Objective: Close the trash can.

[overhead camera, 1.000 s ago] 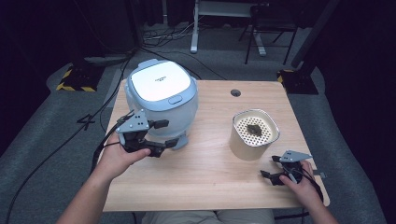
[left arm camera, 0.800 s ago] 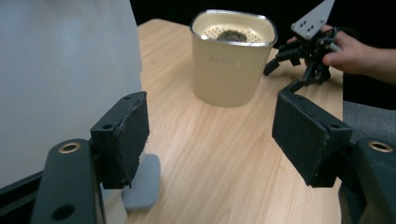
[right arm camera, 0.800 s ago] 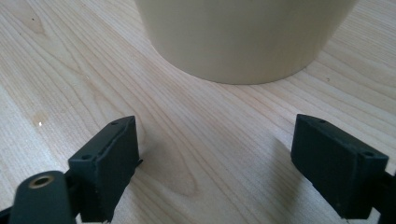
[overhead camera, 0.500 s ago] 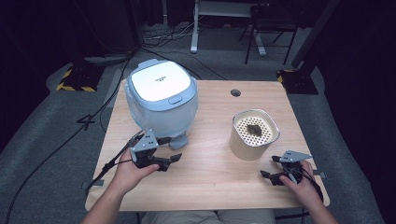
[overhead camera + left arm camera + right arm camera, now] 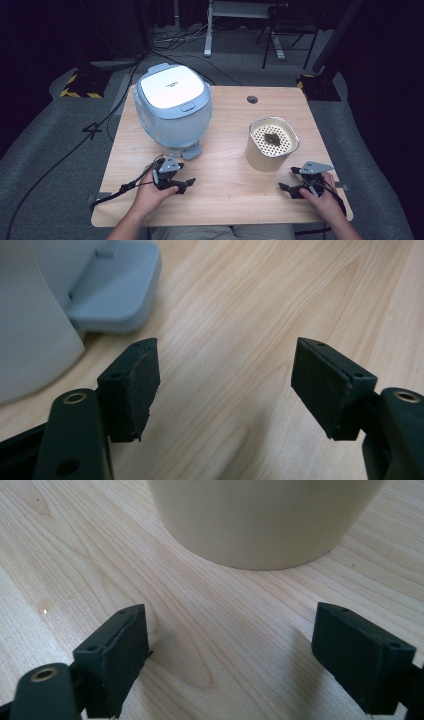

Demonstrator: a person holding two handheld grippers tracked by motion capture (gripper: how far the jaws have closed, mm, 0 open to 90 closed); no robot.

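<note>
A pale blue cooker (image 5: 173, 110) with a white lid stands at the table's back left; its front foot (image 5: 116, 285) shows in the left gripper view. My left gripper (image 5: 185, 186) rests low on the wood just in front of it, open with nothing between its pads (image 5: 139, 385). A cream pot (image 5: 271, 144) with a perforated insert and a dark lump inside stands at the right. My right gripper (image 5: 289, 180) lies near the front right, facing the pot's wall (image 5: 265, 520), open and empty.
The wooden table (image 5: 220, 200) has a round cable hole (image 5: 252, 99) at the back. Cables trail off the left edge to the floor. A chair and a desk frame stand in the dark behind.
My left gripper has come down from beside the cooker's front to the tabletop, toward the near edge. The right gripper has stayed put.
</note>
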